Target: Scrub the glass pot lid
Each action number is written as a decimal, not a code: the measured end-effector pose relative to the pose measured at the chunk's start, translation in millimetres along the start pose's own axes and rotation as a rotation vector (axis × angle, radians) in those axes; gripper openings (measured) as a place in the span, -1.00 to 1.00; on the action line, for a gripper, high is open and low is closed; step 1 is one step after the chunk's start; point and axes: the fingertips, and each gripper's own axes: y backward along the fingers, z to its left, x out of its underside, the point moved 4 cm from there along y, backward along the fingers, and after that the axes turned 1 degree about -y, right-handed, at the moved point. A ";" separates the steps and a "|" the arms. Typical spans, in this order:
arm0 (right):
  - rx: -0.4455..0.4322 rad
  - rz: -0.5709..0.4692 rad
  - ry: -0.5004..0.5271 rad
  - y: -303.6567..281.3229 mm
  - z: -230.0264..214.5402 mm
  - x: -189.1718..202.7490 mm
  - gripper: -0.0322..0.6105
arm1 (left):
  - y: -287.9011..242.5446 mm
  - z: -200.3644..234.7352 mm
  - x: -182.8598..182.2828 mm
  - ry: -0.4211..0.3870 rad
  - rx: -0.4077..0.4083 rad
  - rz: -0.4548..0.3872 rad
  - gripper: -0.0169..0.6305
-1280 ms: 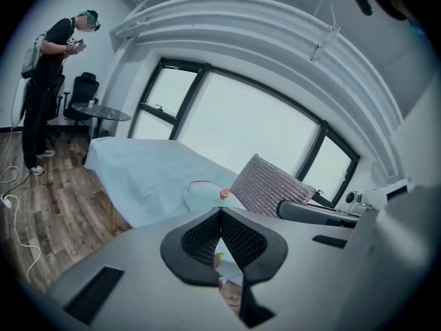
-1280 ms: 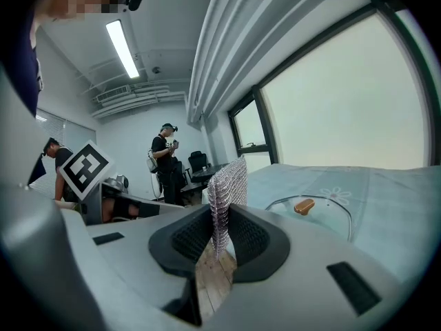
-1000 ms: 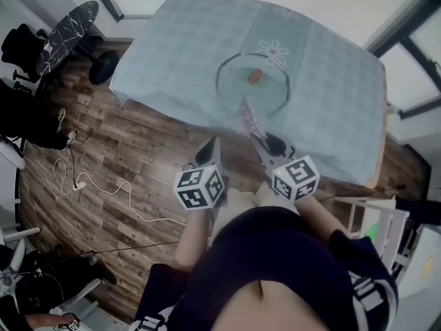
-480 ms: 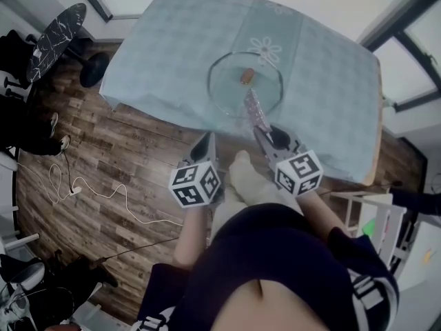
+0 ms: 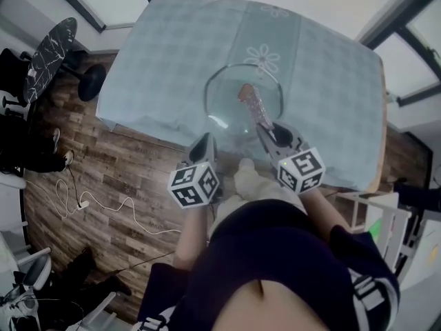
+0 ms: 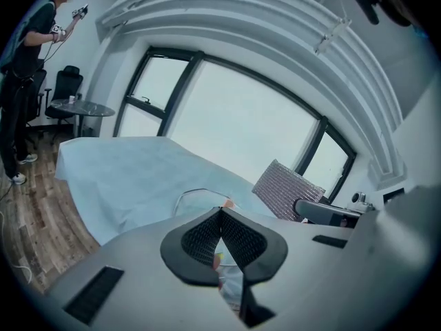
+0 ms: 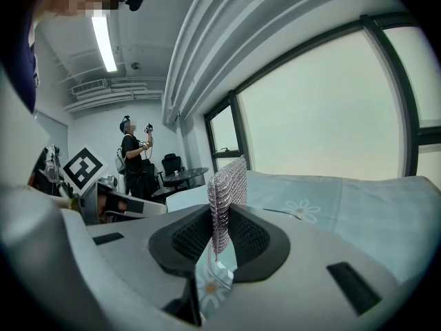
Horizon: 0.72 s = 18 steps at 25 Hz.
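The glass pot lid (image 5: 231,109) lies flat on the pale blue tablecloth (image 5: 158,61), its brown knob (image 5: 244,88) at the middle. My right gripper (image 5: 266,127) is shut on a metal mesh scrubber (image 5: 255,109), which sticks out over the lid's near right part. The scrubber (image 7: 226,192) stands upright between the jaws of the right gripper (image 7: 219,234). My left gripper (image 5: 205,141) is shut with nothing in it, at the table's near edge just left of the lid. In the left gripper view the lid (image 6: 198,198) lies beyond the closed left gripper (image 6: 220,216), with the scrubber (image 6: 286,188) to its right.
The table stands on a wooden floor (image 5: 103,178) with a white cable (image 5: 103,202) across it. A round dark side table (image 5: 48,50) and chairs stand at the left. Another person (image 7: 133,158) stands farther back by the windows. A white rack (image 5: 375,219) is at the right.
Both grippers have moved forward to the table. The scrubber, earlier at the lid's near edge, now reaches over the glass close to the knob. The left gripper stays shut.
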 end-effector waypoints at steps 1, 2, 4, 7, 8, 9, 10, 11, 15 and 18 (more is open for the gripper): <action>0.006 0.002 -0.006 -3.3 -4.8 -1.0 -0.69 | -5.7 0.3 -4.5 -0.006 0.003 0.003 -0.94; 0.011 0.004 -0.010 -6.0 -9.4 -1.6 -0.69 | -10.8 0.3 -8.3 -0.011 0.006 0.006 -0.94; 0.021 0.005 -0.014 -9.7 -18.5 -2.8 -0.69 | -20.7 -0.1 -14.2 -0.017 0.010 0.012 -0.94; 0.033 0.012 -0.019 -14.5 -32.9 -4.9 -0.69 | -35.6 -0.6 -21.7 -0.019 0.010 0.014 -0.94; 0.034 0.017 -0.019 -16.0 -37.7 -5.1 -0.69 | -40.1 -1.0 -24.3 -0.019 0.010 0.013 -0.94; 0.033 0.022 -0.015 -17.5 -42.6 -5.3 -0.69 | -44.6 -1.8 -27.1 -0.018 0.011 0.012 -0.94; 0.033 0.028 -0.010 -19.2 -47.9 -5.5 -0.69 | -49.2 -2.9 -30.0 -0.018 0.011 0.012 -0.94; 0.033 0.033 -0.005 -21.0 -53.6 -5.6 -0.69 | -53.6 -3.9 -32.9 -0.018 0.011 0.012 -0.94; 0.041 0.054 0.008 -29.7 -78.2 -6.3 -0.69 | -70.2 -7.4 -44.5 -0.023 0.007 0.004 -0.94; 0.044 0.073 0.023 -36.3 -95.6 -4.3 -0.69 | -81.8 -11.2 -48.5 -0.023 0.009 0.005 -0.94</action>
